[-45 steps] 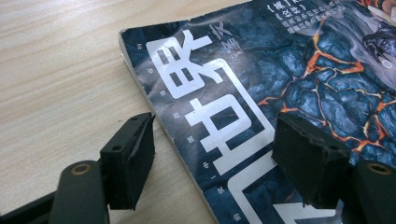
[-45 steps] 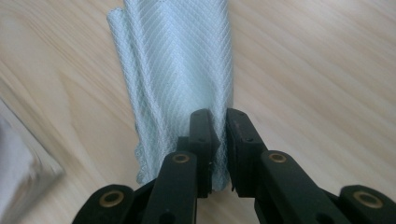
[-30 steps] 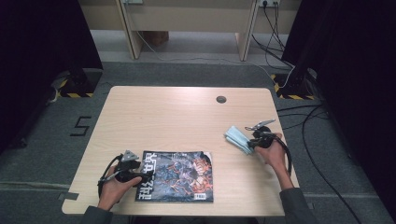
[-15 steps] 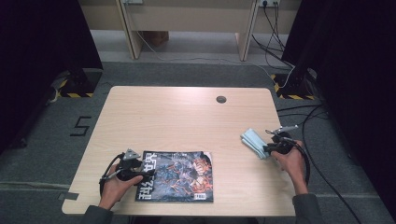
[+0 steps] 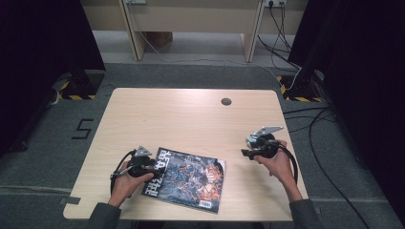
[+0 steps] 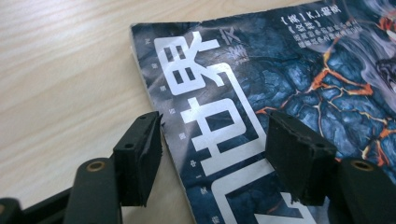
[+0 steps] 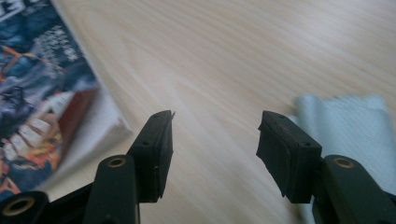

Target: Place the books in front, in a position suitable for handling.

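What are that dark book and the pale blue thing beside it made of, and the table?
The book looks like a paperback with a glossy printed cover: light glints off the white lettering, and white page edges show in the right gripper view. The pale blue thing seems a soft folded cloth or wipe, matte with a faint weave; it is blurred. The table appears light wood-grain laminate, smooth and satin.

Wooden table bearing magazine, cloth
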A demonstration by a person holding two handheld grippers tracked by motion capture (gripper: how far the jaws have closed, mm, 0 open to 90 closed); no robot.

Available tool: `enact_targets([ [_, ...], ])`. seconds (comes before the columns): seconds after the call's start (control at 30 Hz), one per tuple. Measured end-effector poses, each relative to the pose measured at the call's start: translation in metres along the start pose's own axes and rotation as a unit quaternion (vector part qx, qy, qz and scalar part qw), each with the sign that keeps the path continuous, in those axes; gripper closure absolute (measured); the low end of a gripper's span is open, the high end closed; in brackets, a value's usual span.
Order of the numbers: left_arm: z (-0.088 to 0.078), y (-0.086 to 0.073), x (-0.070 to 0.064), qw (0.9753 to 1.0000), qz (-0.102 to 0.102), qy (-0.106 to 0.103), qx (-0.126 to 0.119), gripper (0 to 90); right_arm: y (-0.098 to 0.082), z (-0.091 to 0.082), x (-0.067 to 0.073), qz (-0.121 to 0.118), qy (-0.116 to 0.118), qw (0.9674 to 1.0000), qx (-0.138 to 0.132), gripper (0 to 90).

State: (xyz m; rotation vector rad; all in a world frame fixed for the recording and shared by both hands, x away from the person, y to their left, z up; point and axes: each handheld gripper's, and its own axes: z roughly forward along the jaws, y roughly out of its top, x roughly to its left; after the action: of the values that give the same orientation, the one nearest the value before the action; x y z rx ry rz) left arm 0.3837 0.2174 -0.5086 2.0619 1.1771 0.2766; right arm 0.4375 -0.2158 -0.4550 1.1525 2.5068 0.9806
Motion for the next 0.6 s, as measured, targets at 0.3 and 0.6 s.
enact_targets([
  [0.3,0.016,0.014,-0.007,1.0,0.003,-0.007,-0.004,40.2,0.012,0.027,0.037,-0.034,0.062,0.9975,0.004,42.2],
  [0.6,-0.002,0.005,-0.008,0.9997,0.002,0.021,0.013,27.7,0.012,0.048,0.061,-0.058,0.083,0.9942,0.036,40.3],
])
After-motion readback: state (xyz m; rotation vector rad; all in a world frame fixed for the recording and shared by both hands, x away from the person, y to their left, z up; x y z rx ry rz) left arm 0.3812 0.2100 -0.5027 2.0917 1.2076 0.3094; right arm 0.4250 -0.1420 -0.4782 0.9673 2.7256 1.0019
